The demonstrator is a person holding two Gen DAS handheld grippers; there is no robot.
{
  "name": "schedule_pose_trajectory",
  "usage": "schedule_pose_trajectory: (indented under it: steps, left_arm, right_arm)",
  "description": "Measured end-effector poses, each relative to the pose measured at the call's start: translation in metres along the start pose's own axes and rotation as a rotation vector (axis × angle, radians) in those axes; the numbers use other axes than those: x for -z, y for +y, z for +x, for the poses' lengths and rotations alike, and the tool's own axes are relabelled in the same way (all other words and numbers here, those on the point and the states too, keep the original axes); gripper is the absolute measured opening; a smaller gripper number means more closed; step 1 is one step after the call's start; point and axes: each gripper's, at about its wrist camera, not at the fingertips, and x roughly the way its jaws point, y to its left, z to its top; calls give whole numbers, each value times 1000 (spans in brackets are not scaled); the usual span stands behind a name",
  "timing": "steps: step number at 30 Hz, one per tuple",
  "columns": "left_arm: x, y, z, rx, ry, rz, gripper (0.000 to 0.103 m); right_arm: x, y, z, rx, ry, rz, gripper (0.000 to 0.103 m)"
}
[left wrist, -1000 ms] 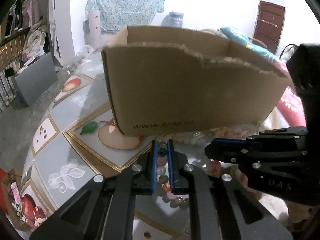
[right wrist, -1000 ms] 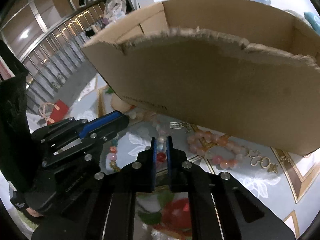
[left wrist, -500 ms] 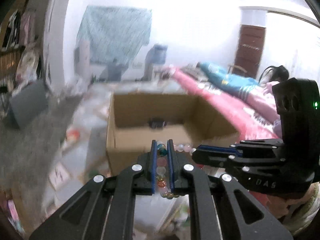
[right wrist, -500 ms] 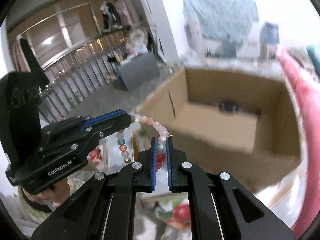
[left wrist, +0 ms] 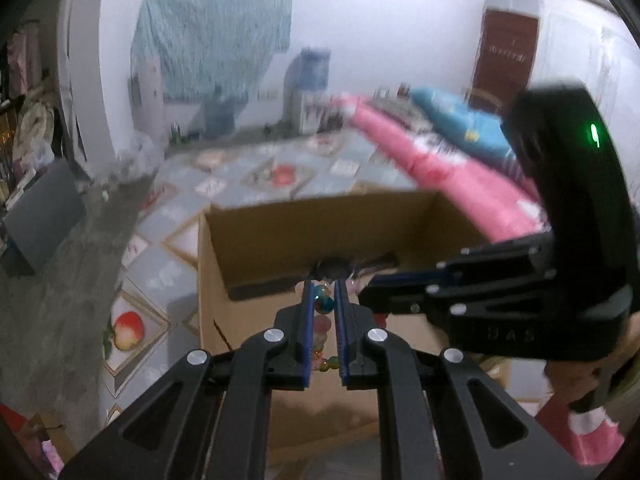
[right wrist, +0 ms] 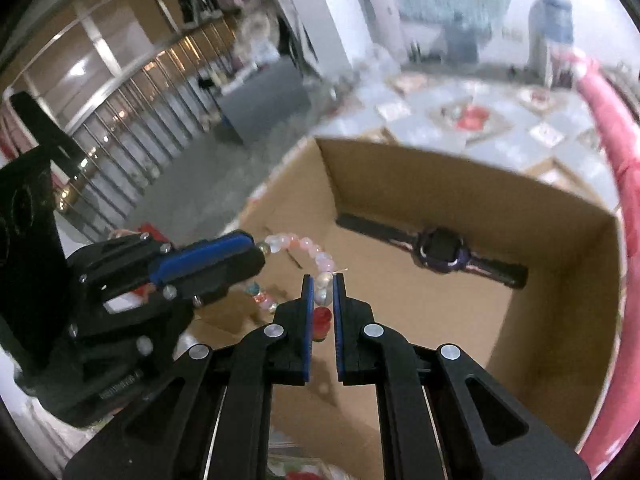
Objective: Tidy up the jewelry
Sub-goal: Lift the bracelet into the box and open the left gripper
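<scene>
A beaded bracelet [right wrist: 298,245] of pink, white, red and teal beads hangs between both grippers above an open cardboard box [right wrist: 420,184]. My right gripper [right wrist: 322,280] is shut on its white and red beads. My left gripper [left wrist: 322,288] is shut on its teal and pink beads [left wrist: 323,304]; it also shows at the left of the right wrist view [right wrist: 224,258]. A purple wristwatch [right wrist: 438,248] lies on the box floor. In the left wrist view the box [left wrist: 256,240] is below and ahead, and the right gripper [left wrist: 404,294] is at the right.
The box stands on a patterned fruit-print tablecloth [left wrist: 160,248]. A pink bedspread [left wrist: 448,176] runs along the right. A railing [right wrist: 132,120] and a grey box [right wrist: 260,100] are at the far left.
Both grippers have lifted the bracelet from the tablecloth in front of the box up and over its open top. The box inside and the watch have come into view.
</scene>
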Motion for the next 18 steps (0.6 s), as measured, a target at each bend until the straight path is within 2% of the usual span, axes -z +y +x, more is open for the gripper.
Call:
schedule_pose_trajectory:
  steps: [3, 8, 10, 13, 18]
  left_arm:
    - [-1, 10, 26, -21, 68, 3, 9]
    - [-7, 21, 54, -76, 154, -3, 10]
    - [-8, 24, 58, -76, 163, -14, 13]
    - [-9, 29, 60, -82, 158, -29, 22]
    - [-9, 37, 48, -85, 104, -69, 23]
  right_arm:
    - [-12, -8, 30, 12, 97, 15, 7]
    - [-26, -16, 56, 13, 202, 49, 9]
    - [-29, -19, 61, 13, 211, 66, 11]
    - [-30, -22, 58, 14, 196, 69, 11]
    - [-34, -26, 45, 4, 126, 74, 11]
